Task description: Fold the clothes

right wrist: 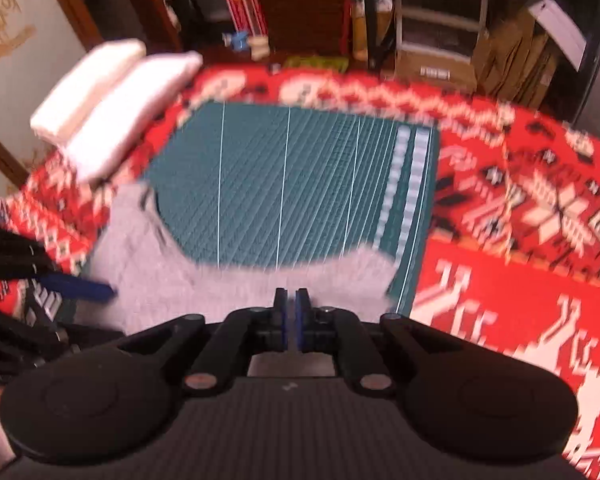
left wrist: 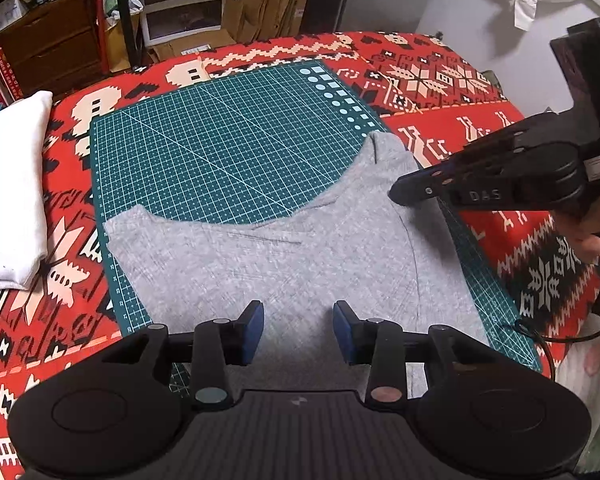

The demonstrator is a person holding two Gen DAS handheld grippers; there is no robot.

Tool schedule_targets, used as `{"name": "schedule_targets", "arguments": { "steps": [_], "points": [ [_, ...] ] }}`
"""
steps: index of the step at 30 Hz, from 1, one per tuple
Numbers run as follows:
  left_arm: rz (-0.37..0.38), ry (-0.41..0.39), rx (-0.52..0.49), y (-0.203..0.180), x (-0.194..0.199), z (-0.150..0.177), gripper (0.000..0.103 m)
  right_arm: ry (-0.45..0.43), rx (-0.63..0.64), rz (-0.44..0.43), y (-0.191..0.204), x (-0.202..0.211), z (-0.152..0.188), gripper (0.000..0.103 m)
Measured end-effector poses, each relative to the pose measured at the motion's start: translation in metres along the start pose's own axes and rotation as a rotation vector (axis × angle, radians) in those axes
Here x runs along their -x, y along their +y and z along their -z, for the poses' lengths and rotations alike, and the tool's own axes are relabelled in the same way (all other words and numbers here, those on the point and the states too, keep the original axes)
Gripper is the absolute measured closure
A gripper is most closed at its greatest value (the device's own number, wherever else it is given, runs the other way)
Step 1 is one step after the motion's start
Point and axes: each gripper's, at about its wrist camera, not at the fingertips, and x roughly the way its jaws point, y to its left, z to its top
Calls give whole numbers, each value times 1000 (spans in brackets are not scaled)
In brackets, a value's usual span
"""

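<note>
My left tool (left wrist: 298, 330) hangs with its fingers apart just over the near part of the grey garment (left wrist: 284, 264). If it closes here, I judge it would bunch several layers. My right tool (right wrist: 291, 312) has its fingers together, with a thin grey strip between them, probably cloth; a hard pull could drag the garment across the green mat (left wrist: 228, 140). Folded white cloth (left wrist: 12, 184) lies far left.

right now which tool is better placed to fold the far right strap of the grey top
Right. The right tool sits shut at the grey top's right side, just below that strap. The left tool hangs open over the near middle.
</note>
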Motion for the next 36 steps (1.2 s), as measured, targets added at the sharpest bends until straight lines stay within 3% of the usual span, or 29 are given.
{"name": "schedule_targets", "arguments": {
  "steps": [8,12,16,20,24,30,36],
  "points": [
    [26,3,24,0,0,6,65,10,-60,-73,-1,28,19,99],
    [31,11,17,-3,1,9,65,32,-20,-55,6,11,32,102],
    [74,-22,7,-8,8,13,66,31,-42,-79,12,32,34,99],
    [157,-9,-3,-18,0,18,85,77,-6,-132,29,40,54,99],
    [234,46,-37,-33,-8,30,92,102,21,-104,41,34,66,99],
    [226,31,-65,-38,-10,45,91,119,34,-186,53,47,83,99],
    [209,14,-100,-42,2,55,91,150,11,-194,50,54,112,99]
  ]
}}
